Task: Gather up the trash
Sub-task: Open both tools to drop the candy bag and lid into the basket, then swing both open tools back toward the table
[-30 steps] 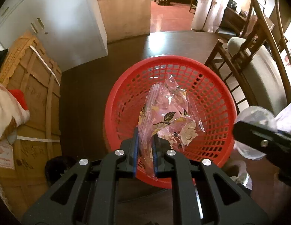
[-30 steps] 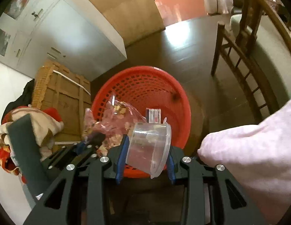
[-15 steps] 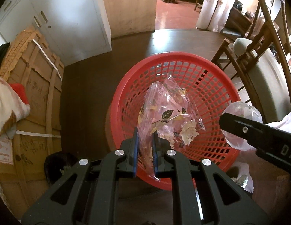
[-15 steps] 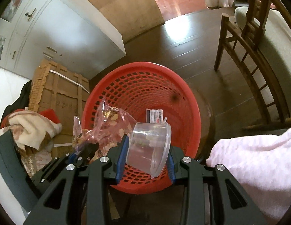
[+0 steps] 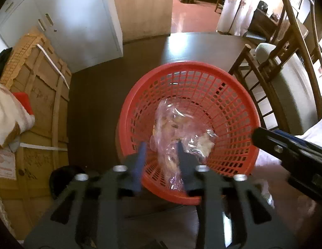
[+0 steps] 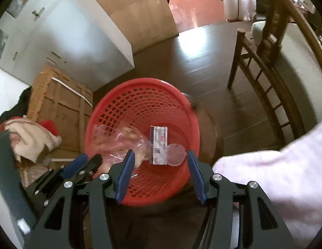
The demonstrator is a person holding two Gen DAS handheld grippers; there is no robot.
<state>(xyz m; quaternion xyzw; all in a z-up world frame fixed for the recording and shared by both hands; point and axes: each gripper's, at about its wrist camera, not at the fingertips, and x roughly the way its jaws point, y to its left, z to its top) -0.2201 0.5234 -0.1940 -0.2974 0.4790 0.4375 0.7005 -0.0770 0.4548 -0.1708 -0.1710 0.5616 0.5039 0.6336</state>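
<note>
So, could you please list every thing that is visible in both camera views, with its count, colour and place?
basket: one, red, on the dark floor
plastic bag: one, clear pinkish, dropping into the basket
plastic cup: one, clear, inside the basket
label card: one, white, inside the basket
cardboard crate: one, brown, left of the basket
cabinet: one, white, behind the crate
chair: one, wooden, right
left gripper: black, blue pads, opening
right gripper: black, blue pads, opening, nothing between

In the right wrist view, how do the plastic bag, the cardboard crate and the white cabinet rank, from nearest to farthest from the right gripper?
From the right gripper, whose jaws are opening:
1. Plastic bag, in the red basket, just beyond the left fingertip.
2. Cardboard crate, on the floor, left of the basket.
3. White cabinet, behind the crate, upper left.
</note>
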